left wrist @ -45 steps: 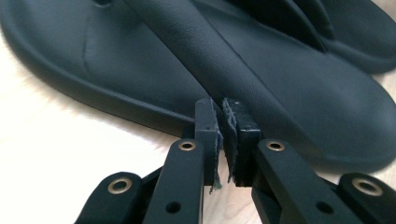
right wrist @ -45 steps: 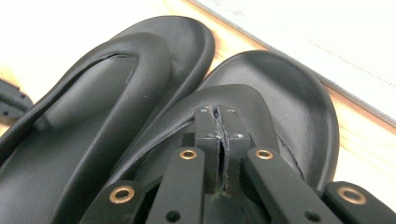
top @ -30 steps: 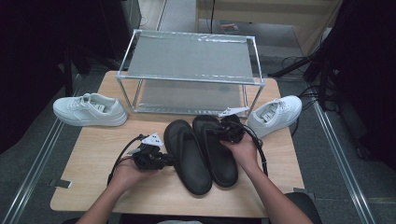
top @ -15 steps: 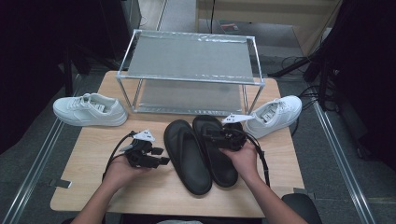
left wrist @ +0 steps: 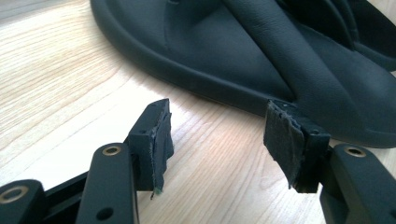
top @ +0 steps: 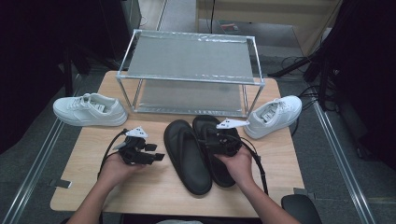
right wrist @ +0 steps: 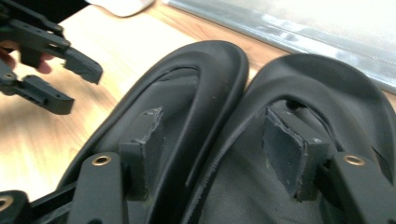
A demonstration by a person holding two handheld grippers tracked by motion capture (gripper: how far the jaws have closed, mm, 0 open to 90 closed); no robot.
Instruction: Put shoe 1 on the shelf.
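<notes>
Wooden table (top: 93, 161) bears black sandals (top: 187, 156), metal rack (top: 191, 70); grey floor (top: 28, 140).

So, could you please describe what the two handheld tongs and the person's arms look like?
Both tongs, left and right, are black, each with a grey three-cornered plate on top and a black cable trailing back. Their jaws are flat black bars with brass-coloured rivets and worn dark pads at the tips. The person's forearms are bare; no sleeves or gloves show.
</notes>
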